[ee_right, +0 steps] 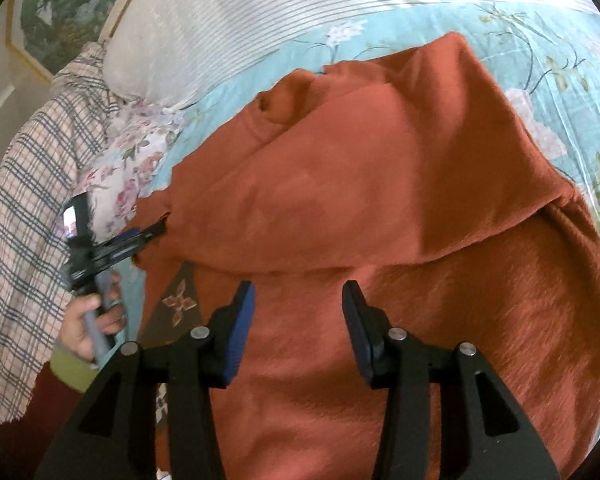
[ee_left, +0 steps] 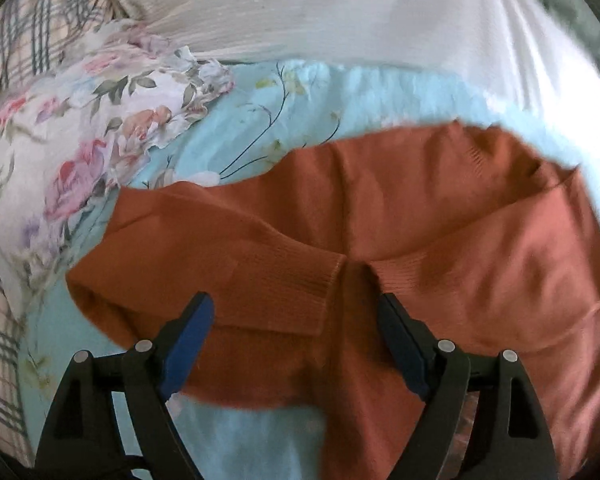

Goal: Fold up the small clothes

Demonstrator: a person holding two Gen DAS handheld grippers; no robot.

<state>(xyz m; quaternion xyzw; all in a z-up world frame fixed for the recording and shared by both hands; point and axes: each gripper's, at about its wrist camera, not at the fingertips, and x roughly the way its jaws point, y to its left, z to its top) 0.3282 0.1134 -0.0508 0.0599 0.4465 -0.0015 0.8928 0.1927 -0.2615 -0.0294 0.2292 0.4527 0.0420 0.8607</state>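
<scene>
A rust-orange knit sweater lies on the light blue floral bedsheet, both sleeves folded across its body, cuffs meeting near the middle. My left gripper is open just above the sweater's near edge, its fingers straddling the left sleeve cuff. In the right wrist view the sweater fills most of the frame. My right gripper is open and empty, hovering over the sweater's body below a folded sleeve. The left gripper shows there at the sweater's left edge, held in a hand.
A white ribbed pillow lies at the back, also in the right wrist view. A floral cloth and a plaid cloth lie to the left. A framed picture hangs on the wall.
</scene>
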